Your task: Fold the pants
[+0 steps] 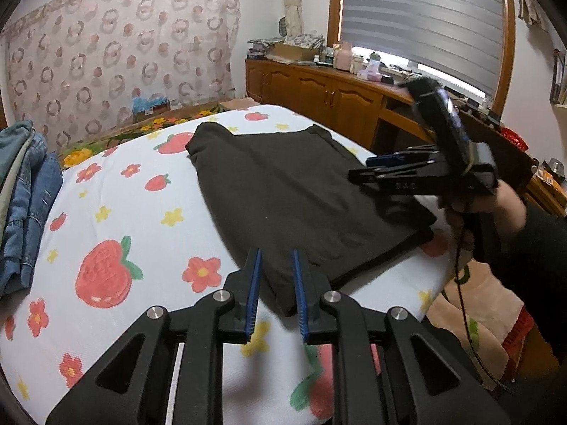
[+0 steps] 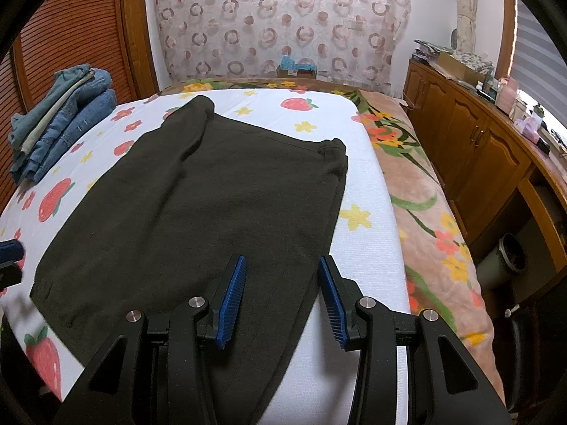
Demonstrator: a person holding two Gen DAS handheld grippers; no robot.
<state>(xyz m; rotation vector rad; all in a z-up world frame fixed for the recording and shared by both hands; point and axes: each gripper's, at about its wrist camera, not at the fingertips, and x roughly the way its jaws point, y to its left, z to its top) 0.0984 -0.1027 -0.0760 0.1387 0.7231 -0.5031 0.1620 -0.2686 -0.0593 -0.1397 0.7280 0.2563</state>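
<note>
Dark folded pants (image 1: 290,184) (image 2: 195,194) lie flat on a white bed sheet (image 1: 117,191) (image 2: 365,248) printed with strawberries and flowers. My left gripper (image 1: 276,283) hovers over the near corner of the pants. Its blue pads are slightly apart, with cloth showing in the gap but not pinched. My right gripper (image 2: 281,297) stands open over the near right edge of the pants, and that edge runs between its pads untouched. The right gripper (image 1: 365,168) also shows from the side, held by a hand. A tip of the left gripper (image 2: 9,258) peeks in at the far left.
A stack of folded jeans (image 1: 21,194) (image 2: 60,120) sits at the left side of the bed. A floral blanket (image 2: 425,212) hangs along the right edge. Beyond it are wooden cabinets (image 2: 478,148) (image 1: 319,88) and a grey bin (image 2: 510,251).
</note>
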